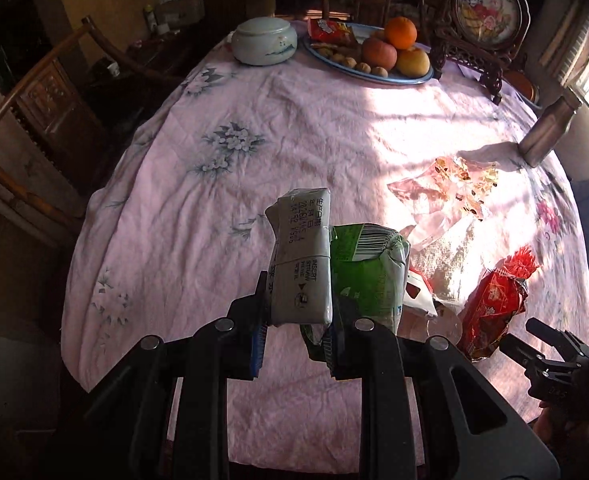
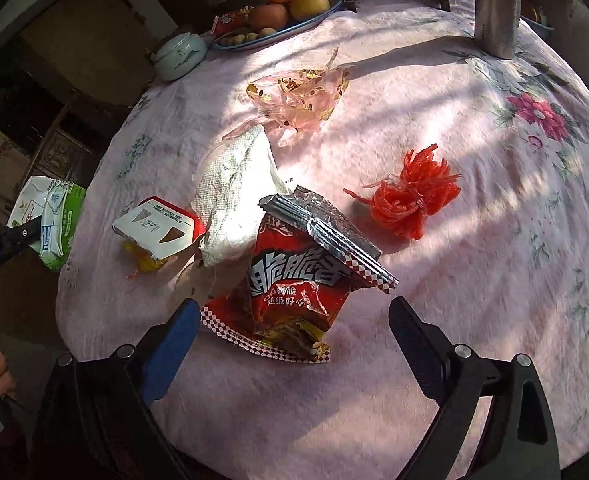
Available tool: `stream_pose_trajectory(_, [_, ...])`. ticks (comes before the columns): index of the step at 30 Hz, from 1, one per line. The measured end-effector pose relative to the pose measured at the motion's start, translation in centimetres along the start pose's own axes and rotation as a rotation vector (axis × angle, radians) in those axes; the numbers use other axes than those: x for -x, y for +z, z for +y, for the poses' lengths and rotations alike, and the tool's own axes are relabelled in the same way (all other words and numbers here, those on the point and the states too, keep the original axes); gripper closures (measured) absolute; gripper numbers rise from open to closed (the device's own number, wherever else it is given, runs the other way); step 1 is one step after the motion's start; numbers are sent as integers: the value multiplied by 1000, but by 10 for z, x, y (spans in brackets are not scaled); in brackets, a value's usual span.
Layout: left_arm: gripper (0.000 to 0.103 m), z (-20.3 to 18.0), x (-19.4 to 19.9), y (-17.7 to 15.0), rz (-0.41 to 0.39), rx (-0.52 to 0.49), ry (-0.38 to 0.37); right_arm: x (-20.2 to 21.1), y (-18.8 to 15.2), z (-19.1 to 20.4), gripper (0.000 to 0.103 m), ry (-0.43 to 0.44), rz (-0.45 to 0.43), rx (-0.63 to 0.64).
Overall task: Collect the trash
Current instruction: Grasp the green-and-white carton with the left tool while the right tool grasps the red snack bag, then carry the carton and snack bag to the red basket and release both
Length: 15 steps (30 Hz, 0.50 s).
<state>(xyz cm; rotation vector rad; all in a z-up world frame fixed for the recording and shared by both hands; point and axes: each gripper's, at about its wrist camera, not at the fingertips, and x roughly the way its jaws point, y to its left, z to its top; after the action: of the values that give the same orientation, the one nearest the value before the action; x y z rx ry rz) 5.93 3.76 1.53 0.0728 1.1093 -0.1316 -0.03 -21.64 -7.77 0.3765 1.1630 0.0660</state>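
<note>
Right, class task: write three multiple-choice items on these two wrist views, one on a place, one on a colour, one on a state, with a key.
1. Where is the red snack bag?
A. On the fruit plate
B. On the tablecloth between the right gripper's fingers
C. In the left gripper

2. What colour is the side of the carton in the left gripper?
A. Green
B. Blue
C. Black

3. How is the right gripper?
A. Shut on the bag
B. Shut on nothing
C. Open

Key: B, the bag lies on the cloth with a finger on each side; A, green side with a barcode beside a pale end; C, fingers stand wide, clear of the bag.
</note>
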Motion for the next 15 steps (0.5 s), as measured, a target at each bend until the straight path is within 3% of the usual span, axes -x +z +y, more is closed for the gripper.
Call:
stream_pose_trajectory(2, [79,0,4,-4,-2,-7,9,-17,5,-1,9,-16,36,-15])
stream_pose_trajectory(3, [79,1,5,-6,-2,-8,13,-23,5,-3,15,-18,52,-28])
stream_pose_trajectory(4, [79,2,6,-8,-2,-7,15,-25,5,-5,43,3,59,-35])
stream_pose_trajectory(5, [79,3,7,-10,-2,-5,16,-25,4,-6,62,42,65,-34])
stream_pose_trajectory(10, [79,12,9,-14,-2,19,12,14,-1,11,67,13,-57,68])
stream_pose_trajectory(15, [79,23,14,-17,-15,49,5,43,7,40,66,60,-94,125])
